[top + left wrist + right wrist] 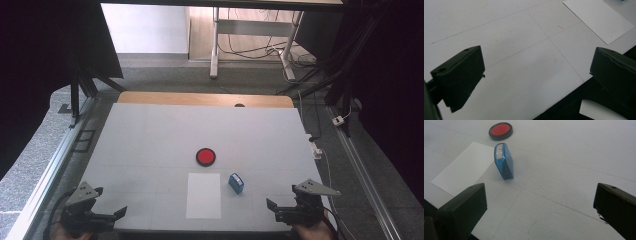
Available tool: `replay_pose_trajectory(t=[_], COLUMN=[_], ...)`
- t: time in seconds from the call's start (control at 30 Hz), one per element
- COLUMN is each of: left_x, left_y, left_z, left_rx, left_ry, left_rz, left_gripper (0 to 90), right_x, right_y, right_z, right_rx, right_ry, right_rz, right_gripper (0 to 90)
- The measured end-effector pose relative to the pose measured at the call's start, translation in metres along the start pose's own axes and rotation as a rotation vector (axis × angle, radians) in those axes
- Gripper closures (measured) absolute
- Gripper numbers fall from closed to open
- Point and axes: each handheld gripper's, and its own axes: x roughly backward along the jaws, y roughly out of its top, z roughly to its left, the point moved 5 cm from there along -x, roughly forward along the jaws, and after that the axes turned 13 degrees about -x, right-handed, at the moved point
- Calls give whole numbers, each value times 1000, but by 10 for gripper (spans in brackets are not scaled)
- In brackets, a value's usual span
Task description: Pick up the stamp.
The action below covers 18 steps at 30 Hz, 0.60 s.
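The blue stamp (504, 161) is stood on the surface just right of the white paper (203, 195), ink pad (205, 156) behind (handy for inking). Both the left gripper (122, 212) and right gripper (270, 204) are held empty, jaws apart, the right nearest the stamp.

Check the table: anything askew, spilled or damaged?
Nothing stands out. The white sheet lies flat and square to the table's near edge, the blue stamp stands just right of it, and the red ink pad sits beyond. No spill shows. Left gripper and right gripper are open, holding nothing.
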Motion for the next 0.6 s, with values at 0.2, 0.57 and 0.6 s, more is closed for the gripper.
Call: replay_pose_trajectory(t=[0.2, 0.57, 0.6], left_x=[-1, -2, -2], left_y=[0, 1, 1], left_z=[0, -1, -2], left_rx=[-5, -11, -15], left_ry=[-8, -26, -27], left_rz=[8, 7, 10], left_gripper=[0, 0, 0], right_x=[-1, -2, -2], right_y=[-1, -2, -2], right_z=[2, 3, 3], right_rx=[15, 31, 33], right_ry=[5, 0, 2], right_rz=[12, 20, 23], right_gripper=[0, 0, 0])
